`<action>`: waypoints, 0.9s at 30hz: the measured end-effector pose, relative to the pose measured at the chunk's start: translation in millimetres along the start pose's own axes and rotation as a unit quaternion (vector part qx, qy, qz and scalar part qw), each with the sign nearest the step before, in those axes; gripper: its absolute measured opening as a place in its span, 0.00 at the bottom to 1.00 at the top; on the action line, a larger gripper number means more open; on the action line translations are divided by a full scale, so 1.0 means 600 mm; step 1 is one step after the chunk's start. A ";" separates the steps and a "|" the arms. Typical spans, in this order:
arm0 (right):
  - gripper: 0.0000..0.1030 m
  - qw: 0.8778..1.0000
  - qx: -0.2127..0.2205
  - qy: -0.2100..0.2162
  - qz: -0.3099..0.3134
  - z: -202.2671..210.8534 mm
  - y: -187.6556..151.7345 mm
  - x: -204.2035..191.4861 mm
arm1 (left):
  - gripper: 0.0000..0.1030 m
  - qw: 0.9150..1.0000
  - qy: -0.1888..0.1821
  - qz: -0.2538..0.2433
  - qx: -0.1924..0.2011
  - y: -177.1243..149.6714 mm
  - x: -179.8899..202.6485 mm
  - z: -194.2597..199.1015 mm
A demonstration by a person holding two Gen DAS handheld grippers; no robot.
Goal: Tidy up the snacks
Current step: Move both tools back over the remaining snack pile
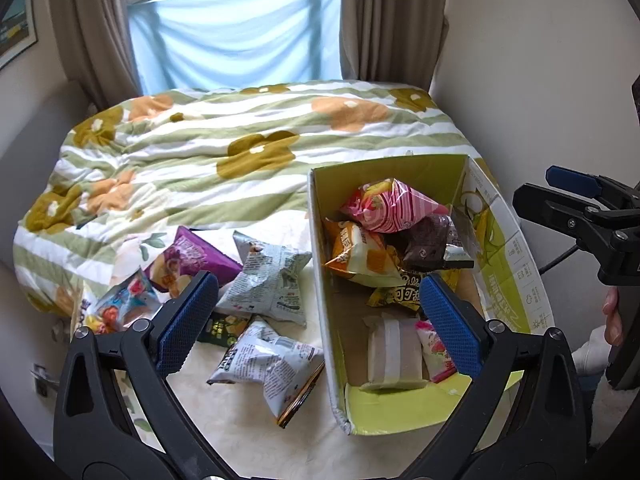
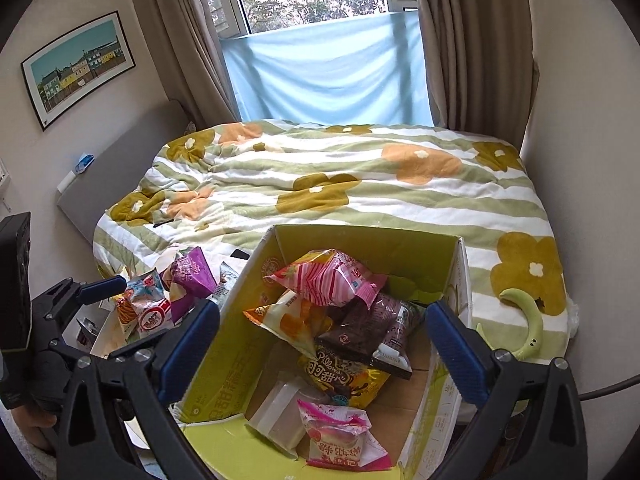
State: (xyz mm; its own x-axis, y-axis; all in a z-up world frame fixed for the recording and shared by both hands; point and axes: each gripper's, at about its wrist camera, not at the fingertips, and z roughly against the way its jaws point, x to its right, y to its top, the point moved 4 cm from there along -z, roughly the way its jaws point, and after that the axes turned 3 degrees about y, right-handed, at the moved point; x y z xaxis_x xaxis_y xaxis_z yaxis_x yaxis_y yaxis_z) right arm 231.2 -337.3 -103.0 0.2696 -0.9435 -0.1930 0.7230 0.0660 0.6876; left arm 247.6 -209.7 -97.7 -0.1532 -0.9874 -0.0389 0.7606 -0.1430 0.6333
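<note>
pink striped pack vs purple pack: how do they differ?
The pink striped pack is inside the box, on top of the pile; the purple pack lies outside it on the bed. Pink has white stripes; purple is mostly solid. Both are puffy sealed snack bags, untouched by either gripper.

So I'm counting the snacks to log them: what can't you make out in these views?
- Box floor, right wrist view: hidden under piled packets.
- Dark green packet, left wrist view: mostly covered by the grey packets.
- Loose snacks, right wrist view: the left gripper blocks them.
</note>
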 end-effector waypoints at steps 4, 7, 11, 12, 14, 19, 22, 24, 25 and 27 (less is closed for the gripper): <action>1.00 1.000 0.012 0.008 0.014 0.029 -0.007 -0.028 | 0.97 1.000 0.014 0.018 0.013 -0.026 -0.029 0.049; 1.00 1.000 0.013 0.017 0.013 0.041 -0.021 -0.053 | 0.97 0.999 0.024 0.036 0.019 -0.052 -0.060 0.080; 1.00 1.000 0.023 0.015 0.015 0.051 -0.042 -0.092 | 0.97 0.997 0.035 0.059 0.027 -0.095 -0.107 0.111; 1.00 0.999 0.026 0.013 0.018 0.054 -0.048 -0.104 | 0.97 0.997 0.040 0.062 0.028 -0.105 -0.120 0.115; 1.00 0.999 0.028 0.006 0.024 0.054 -0.057 -0.129 | 0.97 0.997 0.046 0.064 0.029 -0.122 -0.147 0.123; 1.00 0.999 0.036 0.001 0.014 0.038 -0.080 -0.187 | 0.97 0.996 0.037 0.067 0.033 -0.151 -0.218 0.133; 1.00 0.999 0.040 0.002 0.002 0.024 -0.086 -0.229 | 0.97 0.997 0.031 0.061 0.030 -0.159 -0.266 0.137; 1.00 0.999 0.043 -0.001 -0.002 0.012 -0.087 -0.259 | 0.97 0.998 0.029 0.052 0.032 -0.163 -0.301 0.140; 1.00 0.999 0.043 -0.003 -0.002 0.005 -0.086 -0.274 | 0.97 0.998 0.028 0.047 0.031 -0.165 -0.319 0.141; 1.00 0.999 0.044 -0.008 -0.005 -0.013 -0.085 -0.303 | 0.97 0.998 0.026 0.040 0.029 -0.169 -0.353 0.135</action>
State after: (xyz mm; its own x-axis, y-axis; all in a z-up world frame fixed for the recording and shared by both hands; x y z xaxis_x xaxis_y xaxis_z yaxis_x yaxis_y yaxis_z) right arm 150.1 -166.8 -108.5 0.2522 -0.9489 -0.1898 0.6666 0.0281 0.7449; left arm 151.8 19.4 -91.3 -0.0585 -0.9980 -0.0252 0.7314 -0.0600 0.6793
